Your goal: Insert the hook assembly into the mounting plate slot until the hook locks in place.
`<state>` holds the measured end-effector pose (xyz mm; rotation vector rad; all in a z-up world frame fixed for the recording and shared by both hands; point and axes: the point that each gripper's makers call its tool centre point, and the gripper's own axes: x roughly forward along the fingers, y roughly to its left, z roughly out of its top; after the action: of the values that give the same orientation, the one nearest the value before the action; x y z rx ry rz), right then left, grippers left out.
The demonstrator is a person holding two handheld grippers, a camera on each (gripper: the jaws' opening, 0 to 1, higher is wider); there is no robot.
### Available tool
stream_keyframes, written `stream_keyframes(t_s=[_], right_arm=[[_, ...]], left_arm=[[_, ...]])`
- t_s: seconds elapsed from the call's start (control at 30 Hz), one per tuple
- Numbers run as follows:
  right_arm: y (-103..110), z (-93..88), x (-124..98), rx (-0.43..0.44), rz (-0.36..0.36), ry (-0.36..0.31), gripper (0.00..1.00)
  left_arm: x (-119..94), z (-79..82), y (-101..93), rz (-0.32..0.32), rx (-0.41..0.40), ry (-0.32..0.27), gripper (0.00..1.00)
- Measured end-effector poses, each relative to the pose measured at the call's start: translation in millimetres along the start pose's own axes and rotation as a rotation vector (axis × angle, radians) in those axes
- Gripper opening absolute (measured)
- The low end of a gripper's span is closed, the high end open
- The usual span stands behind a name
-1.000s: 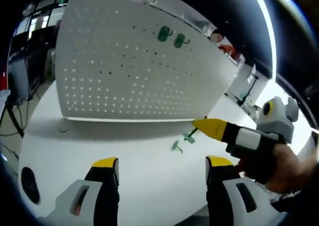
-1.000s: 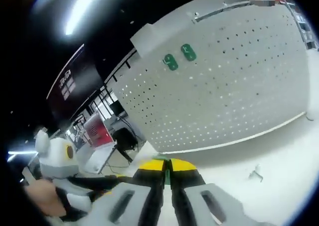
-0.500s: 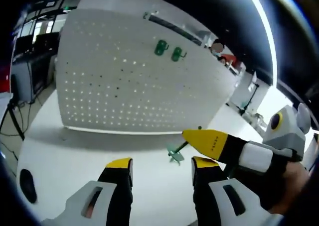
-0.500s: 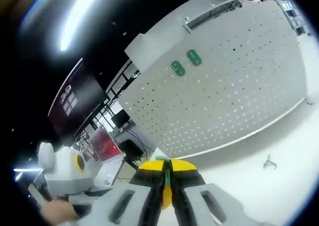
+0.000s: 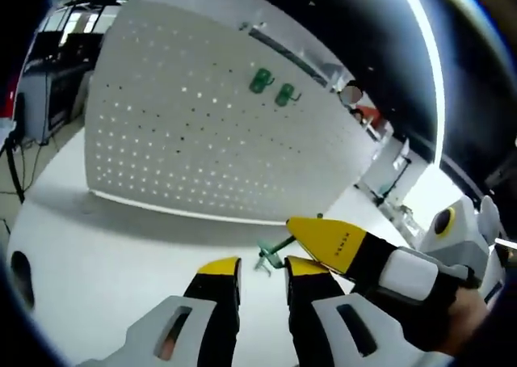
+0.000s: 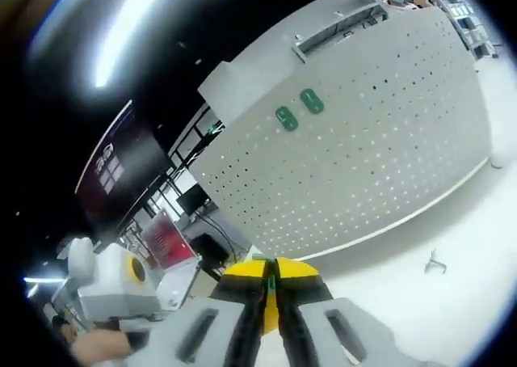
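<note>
One white pegboard (image 5: 202, 132), two green hooks mounted on it (image 5: 260, 80) (image 5: 284, 95), one green hook held (image 5: 271, 250).

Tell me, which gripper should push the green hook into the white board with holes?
The right gripper, probably. It is already shut on the small green plastic hook and faces the white perforated board. The left gripper holds nothing.

in the right gripper view, most of the green hook (image 6: 271, 283) is hidden between the closed jaws of the right claw (image 6: 271, 284); only a thin green edge is seen. in the left gripper view, the far end of the hook is covered by the yellow fingertips (image 5: 323, 242). the shapes of the two green pieces (image 5: 271, 87) on the pegboard (image 5: 186, 132) are too small to be told. the small metal part (image 6: 435, 262) on the bench (image 6: 452, 302) cannot be identified.
</note>
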<state>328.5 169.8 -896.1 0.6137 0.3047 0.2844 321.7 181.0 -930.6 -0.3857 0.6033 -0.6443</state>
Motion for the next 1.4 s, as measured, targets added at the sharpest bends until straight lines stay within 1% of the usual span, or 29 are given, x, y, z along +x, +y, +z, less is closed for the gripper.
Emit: stream_keyframes(t_s=[0.13,0.27,0.33,0.47,0.6,0.7,0.77,0.8,0.83,0.9,1.1,1.4], right_arm=[[1,-0.6,0,0.006,-0.001,-0.005,0.0],[1,-3.3,0,0.02,-0.001,0.002,0.0],[1,-4.1,0,0.024,-0.001,0.003,0.0],[1,-5.0,-1,0.025,0.0,0.006,0.0],[1,-5.7,-2,0.024,0.004,0.004,0.0],[3,-6.3,-3,-0.018,0.021,0.009,0.0],[5,-6.4,-3,-0.025,0.034,0.007,0.01],[6,-8.4,-3,-0.042,0.047,0.019,0.01],[7,-7.0,-3,-0.042,0.048,0.01,0.01],[9,-9.7,-5,-0.048,0.059,0.018,0.01],[13,-9.2,-7,-0.086,0.078,0.021,0.01],[13,-10.6,-10,-0.117,0.086,0.026,0.01]], left_arm=[[0,0.4,-2.0,-0.014,-0.002,-0.006,0.14],[0,-0.3,-5.0,-0.027,0.021,-0.009,0.08],[0,-0.8,-5.4,-0.027,0.043,-0.012,0.07],[1,-1.5,-5.0,-0.031,0.048,-0.014,0.07],[1,-2.0,-4.6,-0.039,0.033,-0.021,0.06],[0,-1.5,-2.7,-0.056,0.003,-0.03,0.05],[-1,-1.5,-2.5,-0.074,-0.025,-0.029,0.04],[-3,-0.1,-3.8,-0.091,-0.02,-0.035,0.01],[-6,2.9,-1.6,-0.083,-0.026,-0.041,0.01],[-9,4.9,-1.5,-0.088,-0.011,-0.038,0.01],[-13,10.2,-1.9,-0.104,-0.017,-0.044,0.01],[-11,7.2,-4.4,-0.126,-0.021,-0.041,0.01]])
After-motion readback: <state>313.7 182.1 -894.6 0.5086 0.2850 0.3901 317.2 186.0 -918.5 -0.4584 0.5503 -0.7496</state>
